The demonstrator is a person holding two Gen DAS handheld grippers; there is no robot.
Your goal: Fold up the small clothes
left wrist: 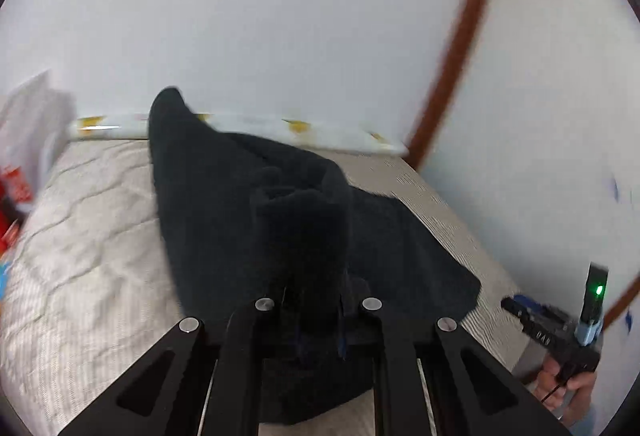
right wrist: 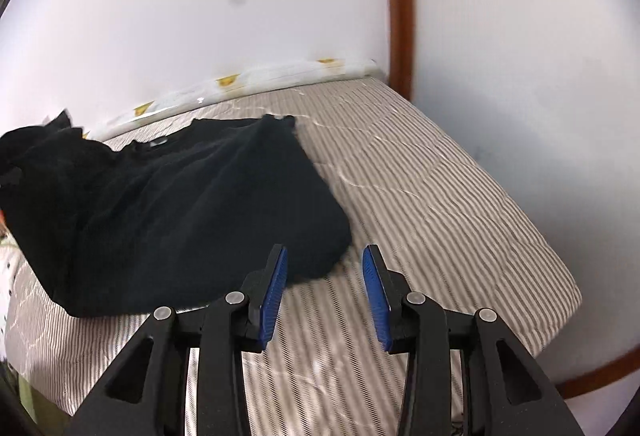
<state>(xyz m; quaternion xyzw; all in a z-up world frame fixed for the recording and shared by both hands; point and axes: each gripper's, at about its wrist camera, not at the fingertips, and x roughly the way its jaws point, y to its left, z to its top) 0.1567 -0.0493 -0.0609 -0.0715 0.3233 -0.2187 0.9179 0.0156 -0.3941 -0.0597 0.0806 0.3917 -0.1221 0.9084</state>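
Left wrist view shows the black garment [left wrist: 224, 195] lying on the striped bed [left wrist: 88, 236], one bunched part raised and clamped between the left gripper [left wrist: 316, 300] fingers, which are closed on the cloth. From the right wrist view the same garment [right wrist: 168, 211] lies mostly spread, rumpled at its far left end, with its rounded near edge just ahead of the right gripper [right wrist: 324, 292]. I judge the folding barely begun: no neat fold is visible, and the lifted part has yet to be laid over. Right gripper's blue-padded fingers [right wrist: 276, 292] stand apart, empty, held low over the bed beside the cloth, angled toward the wall [right wrist: 240, 15].
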